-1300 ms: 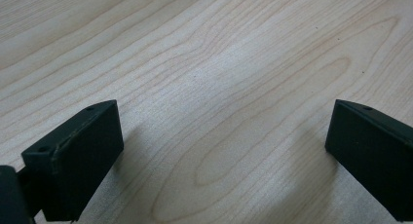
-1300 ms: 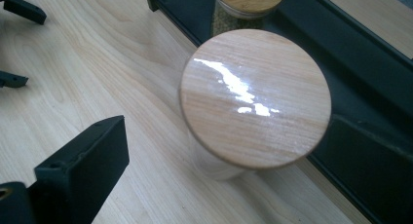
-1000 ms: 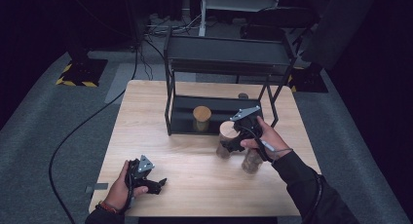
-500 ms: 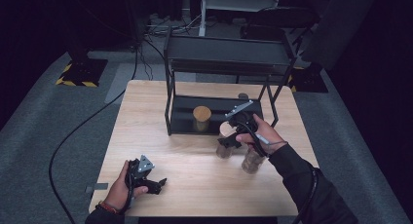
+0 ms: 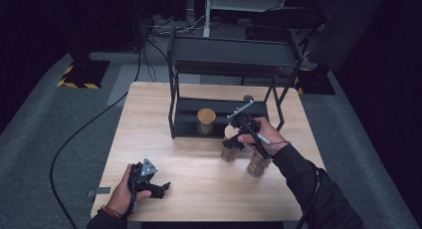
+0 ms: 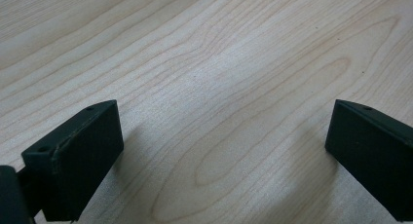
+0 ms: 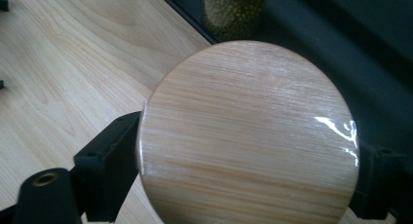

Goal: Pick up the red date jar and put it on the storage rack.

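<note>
Jars (image 5: 230, 148) with smooth wooden lids (image 7: 248, 136), likely heavy and breakable: right gripper (image 5: 234, 139) jaws, just closing, clamp the lid before the rack (image 5: 234, 55); left gripper (image 6: 219, 151) released.

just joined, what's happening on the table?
The right gripper has just been closing its jaws around the round wooden lid of a jar standing in front of the black metal shelf rack. A second wooden-lidded jar sits on the rack's lower shelf. The left gripper rests open on the light wooden table.

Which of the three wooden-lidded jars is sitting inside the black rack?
The wooden-lidded glass jar on the black metal rack's lower shelf; the other two stand on the light wooden table.
</note>
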Motion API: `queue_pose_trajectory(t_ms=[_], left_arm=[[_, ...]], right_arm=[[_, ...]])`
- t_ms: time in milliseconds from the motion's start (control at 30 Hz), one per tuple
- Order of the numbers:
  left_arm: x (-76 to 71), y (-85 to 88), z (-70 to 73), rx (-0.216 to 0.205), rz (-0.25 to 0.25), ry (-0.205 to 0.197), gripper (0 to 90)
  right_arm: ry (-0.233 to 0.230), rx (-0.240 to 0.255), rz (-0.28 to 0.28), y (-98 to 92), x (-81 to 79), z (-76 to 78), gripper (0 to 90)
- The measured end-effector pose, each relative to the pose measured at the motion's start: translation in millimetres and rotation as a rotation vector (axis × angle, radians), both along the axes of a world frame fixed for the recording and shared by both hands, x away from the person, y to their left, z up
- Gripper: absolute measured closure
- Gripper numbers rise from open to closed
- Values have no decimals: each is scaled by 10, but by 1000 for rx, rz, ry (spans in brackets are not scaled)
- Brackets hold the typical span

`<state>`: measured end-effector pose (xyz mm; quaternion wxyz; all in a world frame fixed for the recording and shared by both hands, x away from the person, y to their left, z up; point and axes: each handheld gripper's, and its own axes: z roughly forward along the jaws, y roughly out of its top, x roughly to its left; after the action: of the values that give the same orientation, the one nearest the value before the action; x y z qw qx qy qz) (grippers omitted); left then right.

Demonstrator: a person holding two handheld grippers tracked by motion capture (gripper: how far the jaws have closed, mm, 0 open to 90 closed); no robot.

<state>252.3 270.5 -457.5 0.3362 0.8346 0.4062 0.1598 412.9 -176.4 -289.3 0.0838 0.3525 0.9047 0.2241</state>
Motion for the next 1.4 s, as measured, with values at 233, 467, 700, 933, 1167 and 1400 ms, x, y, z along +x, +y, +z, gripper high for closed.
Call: queue_pose_trajectory(t_ms=[233, 467, 700, 933, 1167, 1400], left_arm=[[0, 0, 0, 0, 0, 0, 2], [0, 0, 1, 0, 0, 0, 2], [0, 0, 0, 0, 0, 0, 2], [0, 0, 0, 0, 0, 0, 2], [0, 0, 0, 0, 0, 0, 2], [0, 0, 0, 0, 0, 0, 2]], right_arm=[[18, -25, 11, 36, 75, 10, 217], [27, -45, 30, 65, 114, 34, 224], [24, -41, 39, 47, 117, 32, 226], [15, -40, 44, 53, 103, 29, 226], [5, -43, 58, 72, 85, 29, 227], [2, -21, 60, 41, 86, 38, 227]])
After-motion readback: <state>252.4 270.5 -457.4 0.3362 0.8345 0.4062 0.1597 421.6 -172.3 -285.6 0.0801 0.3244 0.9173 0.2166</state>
